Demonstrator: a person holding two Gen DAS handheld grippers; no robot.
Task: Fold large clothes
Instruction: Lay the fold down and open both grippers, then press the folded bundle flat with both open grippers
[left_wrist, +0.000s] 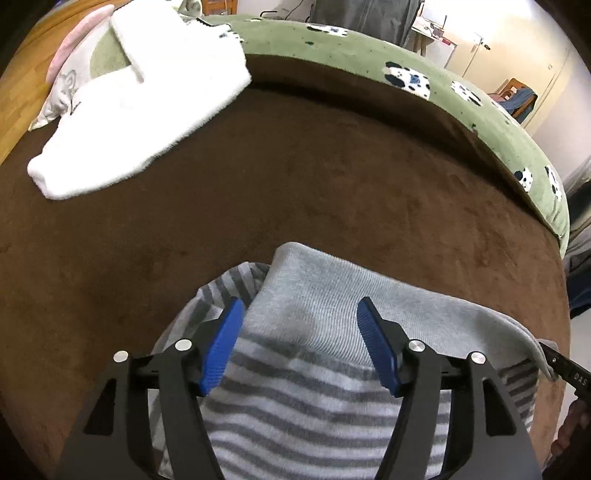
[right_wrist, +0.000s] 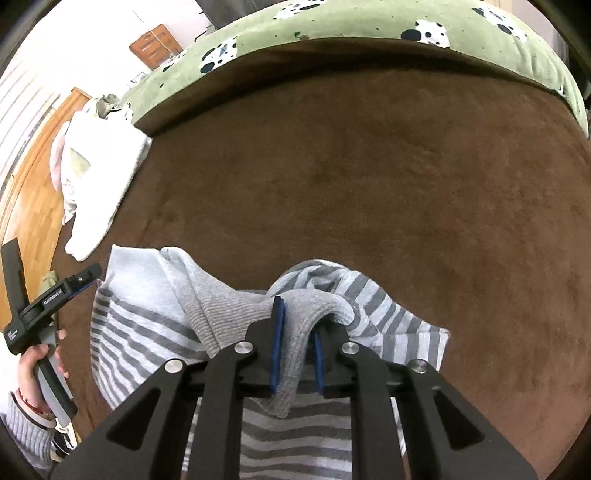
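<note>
Left gripper (left_wrist: 299, 332): jaws spread wide, blue pads (left_wrist: 221, 350) on either side of the cloth's grey band, nothing pinched between them.
Right gripper (right_wrist: 295, 343): jaws drawn close on a bunched fold of the grey ribbed band (right_wrist: 295, 332); the fold hangs down between the pads.
Striped garment (left_wrist: 314, 398): grey and white stripes with a plain grey ribbed band; it lies directly under both tools, at the near edge of the brown cover. In the right view it is rumpled, with one lobe left of the jaws and one right.
Brown cover (left_wrist: 295, 184): wide flat stretch ahead of both tools, bare of cloth from the garment's far edge up to the green blanket.
Green blanket (left_wrist: 443, 88): spotted, it borders the far edge of the brown cover and curves round to the right.
White garment (left_wrist: 147, 110): one, folded, far ahead and to the left of the left tool, at the left rim of the cover; it partly overlaps a pale cushion (left_wrist: 74, 81).
Wood floor (right_wrist: 37, 206): beyond the left edge of the bed.
Hand (right_wrist: 37, 362): seen from the right view, it grips the handle of the left tool at far left.
Count: two grippers, one striped garment, one white garment, one cushion.
Containers: cannot tell of any.
</note>
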